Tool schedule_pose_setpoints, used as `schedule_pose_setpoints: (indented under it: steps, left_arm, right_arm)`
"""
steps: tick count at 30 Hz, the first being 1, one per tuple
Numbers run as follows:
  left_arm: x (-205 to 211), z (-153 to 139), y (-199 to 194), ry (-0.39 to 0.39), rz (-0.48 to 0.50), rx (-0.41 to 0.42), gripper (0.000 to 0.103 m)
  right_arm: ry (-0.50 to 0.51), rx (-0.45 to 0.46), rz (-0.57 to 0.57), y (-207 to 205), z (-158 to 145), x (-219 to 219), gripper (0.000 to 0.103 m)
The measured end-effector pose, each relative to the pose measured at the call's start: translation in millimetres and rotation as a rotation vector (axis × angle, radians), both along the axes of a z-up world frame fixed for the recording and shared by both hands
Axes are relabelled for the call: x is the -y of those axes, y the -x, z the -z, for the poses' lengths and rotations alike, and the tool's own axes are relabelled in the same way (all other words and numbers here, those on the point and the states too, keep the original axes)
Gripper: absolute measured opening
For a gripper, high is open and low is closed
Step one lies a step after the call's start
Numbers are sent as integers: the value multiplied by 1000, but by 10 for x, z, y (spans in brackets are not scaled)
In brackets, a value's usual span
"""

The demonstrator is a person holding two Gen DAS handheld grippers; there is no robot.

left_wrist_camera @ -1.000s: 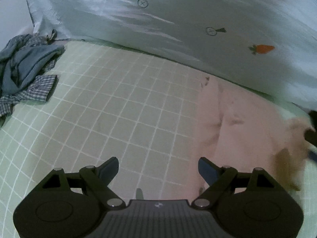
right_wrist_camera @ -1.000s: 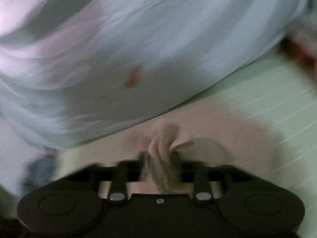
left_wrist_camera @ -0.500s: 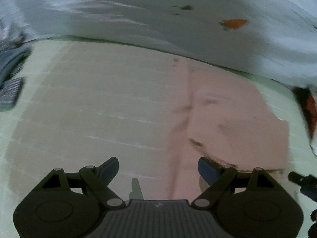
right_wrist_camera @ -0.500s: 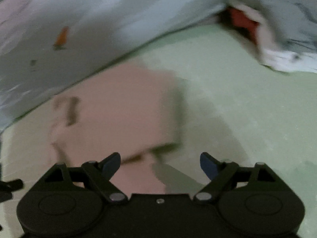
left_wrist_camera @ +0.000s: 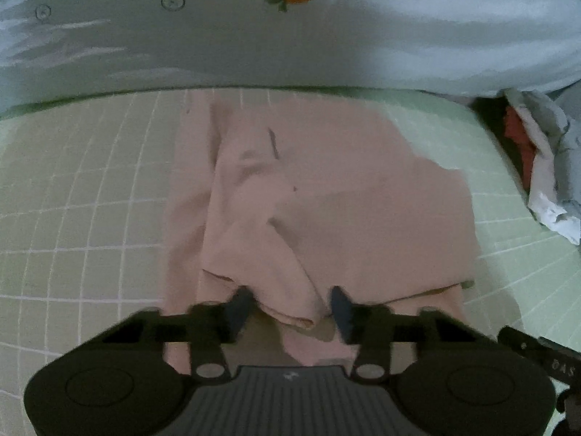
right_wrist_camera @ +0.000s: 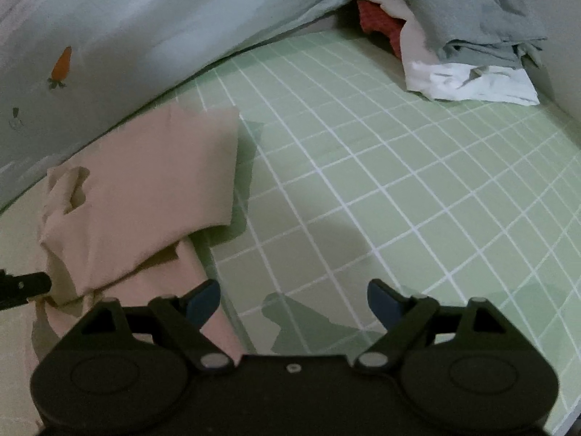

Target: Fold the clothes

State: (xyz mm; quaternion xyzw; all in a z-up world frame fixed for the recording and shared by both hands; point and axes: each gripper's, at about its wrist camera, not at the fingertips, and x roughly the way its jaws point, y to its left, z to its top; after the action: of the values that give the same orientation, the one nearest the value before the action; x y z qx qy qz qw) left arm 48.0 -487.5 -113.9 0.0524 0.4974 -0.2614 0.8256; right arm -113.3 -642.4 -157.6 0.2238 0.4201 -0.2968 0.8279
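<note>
The pink garment [left_wrist_camera: 326, 196] lay in the middle of the left wrist view, spread on the green checked sheet [left_wrist_camera: 72, 189] just below the pale carrot-print quilt [left_wrist_camera: 290, 36] that filled the top of the frame. It looked partly folded: one layer was doubled over another, with a loose bunched edge hanging toward the bottom centre. In the right wrist view the same garment sat at the left, its near corner reaching down beside the left finger of that tool.

The left gripper [left_wrist_camera: 290, 309] straddled that bunched lower edge, its jaws closing with the pink fold between them; the pads did not yet seem to press the cloth. The right gripper [right_wrist_camera: 293, 301] stood spread wide over bare sheet at the bottom of its frame, with nothing between its fingers and the garment just to its left.

The step in hand appeared to be taking hold of the near edge for another fold. The next move probably called for the left tool to finish its pinch on both layers, and for the right one to shift toward the garment's other near corner, so that the edge could lift evenly.

A heap of grey, white and red clothes [right_wrist_camera: 464, 47] waited at the upper right.
</note>
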Motion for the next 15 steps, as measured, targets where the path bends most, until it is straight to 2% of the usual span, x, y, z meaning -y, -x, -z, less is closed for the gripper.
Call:
schedule_pose_setpoints:
  steps: [1, 6, 9, 12, 15]
  left_arm:
    - [4, 17, -13, 5, 1, -5, 5]
    - [-43, -79, -14, 82, 54, 42, 3]
    - [-91, -249, -54, 139, 43, 72, 3]
    - [-199, -462, -119, 188, 20, 114, 3]
    - [-436, -731, -253, 244, -49, 172, 3]
  right_arm:
    - [3, -4, -1, -2, 8, -1, 89]
    - [18, -24, -2, -15, 50, -3, 89]
    - [34, -39, 0, -55, 60, -11, 88]
    - [50, -42, 5, -118, 58, -16, 88]
    - [60, -43, 4, -195, 47, -21, 88]
